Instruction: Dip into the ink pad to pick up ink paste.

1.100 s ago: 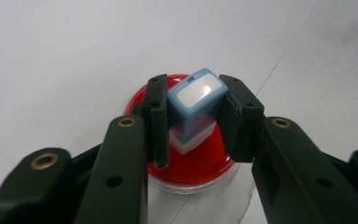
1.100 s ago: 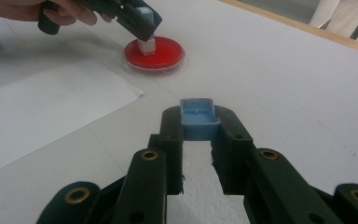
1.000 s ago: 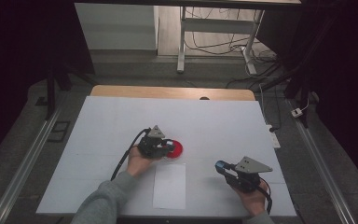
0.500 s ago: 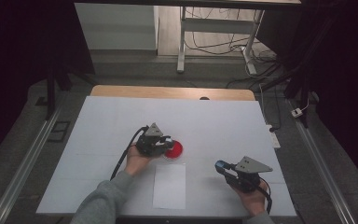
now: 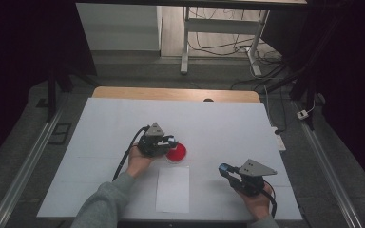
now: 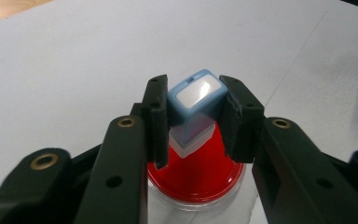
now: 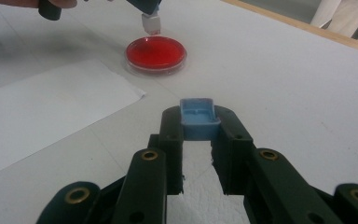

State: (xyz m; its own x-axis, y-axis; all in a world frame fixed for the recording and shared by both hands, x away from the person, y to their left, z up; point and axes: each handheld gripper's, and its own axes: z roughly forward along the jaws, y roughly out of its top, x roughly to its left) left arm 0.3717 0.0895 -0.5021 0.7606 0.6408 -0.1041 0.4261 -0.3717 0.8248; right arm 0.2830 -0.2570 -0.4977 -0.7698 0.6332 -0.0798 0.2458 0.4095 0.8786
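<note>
Left claw (image 6: 193,123) clamped on blue-and-white stamp (image 6: 196,100), tilted just above the red ink pad (image 6: 205,179) mid-worktop | right claw (image 7: 198,140) pinching the blue cap (image 7: 197,119), hovering near the right near corner of the white worktop (image 5: 228,123) | paper sheet (image 5: 172,188) lies near side of the pad

glossy blue plastic stamp (image 6: 196,100), shiny red ink pad (image 7: 155,52) in clear plastic, matt white paper sheet (image 5: 173,188), matt black jaws.
</note>
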